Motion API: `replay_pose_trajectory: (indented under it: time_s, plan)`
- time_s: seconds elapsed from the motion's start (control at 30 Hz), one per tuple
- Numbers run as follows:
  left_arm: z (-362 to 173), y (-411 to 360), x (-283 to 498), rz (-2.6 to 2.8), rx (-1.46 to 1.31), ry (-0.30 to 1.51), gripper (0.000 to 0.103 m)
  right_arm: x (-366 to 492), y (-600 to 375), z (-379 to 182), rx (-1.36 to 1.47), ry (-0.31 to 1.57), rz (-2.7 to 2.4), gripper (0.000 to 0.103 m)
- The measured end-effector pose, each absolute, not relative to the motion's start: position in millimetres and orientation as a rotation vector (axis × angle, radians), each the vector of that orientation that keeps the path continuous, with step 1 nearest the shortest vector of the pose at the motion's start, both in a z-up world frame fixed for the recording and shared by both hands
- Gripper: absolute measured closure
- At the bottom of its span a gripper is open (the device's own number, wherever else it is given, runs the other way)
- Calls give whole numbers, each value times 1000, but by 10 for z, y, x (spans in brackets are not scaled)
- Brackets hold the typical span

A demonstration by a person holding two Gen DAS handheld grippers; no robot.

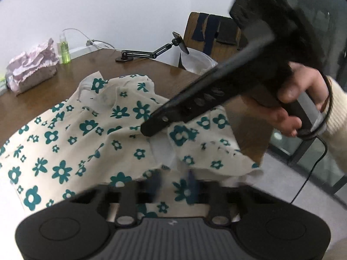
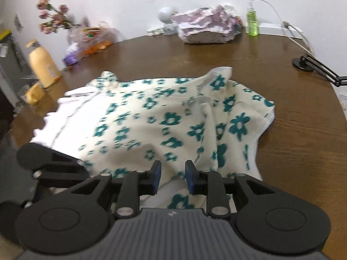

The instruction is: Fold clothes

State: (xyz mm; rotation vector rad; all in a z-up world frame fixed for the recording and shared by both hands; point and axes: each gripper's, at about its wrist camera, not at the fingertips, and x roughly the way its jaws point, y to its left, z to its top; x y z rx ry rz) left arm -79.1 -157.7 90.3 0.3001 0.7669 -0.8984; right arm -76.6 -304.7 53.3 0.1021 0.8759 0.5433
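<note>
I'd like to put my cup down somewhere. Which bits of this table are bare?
Bare wood shows between the floral garment and the pink bundle at the back, and on the table to the garment's right, up to the black stand. The far left is crowded: a yellow bottle, snack bags and flowers.

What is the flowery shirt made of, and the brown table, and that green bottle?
The flowery shirt looks like soft, matte cloth, maybe cotton: it wrinkles and drapes in folds. The table looks like wood or a wood-look surface with a smooth, slightly shiny finish: grain lines show and light reflects off it. The green bottle seems to be clear plastic: you can see green liquid through it.
</note>
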Motion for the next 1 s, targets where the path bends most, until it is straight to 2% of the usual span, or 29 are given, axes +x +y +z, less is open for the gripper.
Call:
replay_pose_trajectory:
  time_s: [0.23, 0.27, 0.3, 0.33, 0.57, 0.67, 0.7, 0.73, 0.77, 0.8, 0.87, 0.9, 1.0]
  plan:
    - [974, -1143, -947, -964, 222, 779, 85, -1094, -3019, 337, 181, 960, 655, 79]
    - [996, -1044, -951, -953, 207, 773, 79, -1122, -3025, 315, 198, 949, 653, 79]
    - [1015, -948, -926, -920, 192, 766, 69, -1139, -3031, 308, 212, 937, 644, 86]
    - [1035, -853, -900, -888, 177, 758, 66, -1146, -3035, 308, 226, 927, 629, 99]
    - [898, -675, -798, -790, 218, 793, 63, -1335, -2871, 369, 131, 949, 592, 102]
    - [878, -678, -809, -810, 240, 779, 60, -1354, -2757, 462, 32, 971, 560, 98]
    - [901, -672, -800, -823, 229, 773, 60, -1342, -2721, 511, -3, 973, 541, 84]
    - [924, -670, -791, -836, 216, 763, 60, -1330, -2720, 577, -26, 951, 516, 59]
    - [948, -686, -781, -850, 203, 740, 58, -1302, -2747, 663, -30, 910, 497, 51]
    - [970, -708, -772, -861, 192, 716, 55, -1258, -2785, 749, -20, 865, 482, 51]
    - [980, -850, -751, -882, 188, 680, 54, -1126, -2829, 849, -15, 809, 421, 58]
    - [975, -950, -737, -899, 187, 666, 54, -1039, -2813, 860, -41, 788, 374, 65]
    - [895, -1292, -752, -989, 215, 672, 55, -758, -2751, 753, -93, 772, 254, 73]
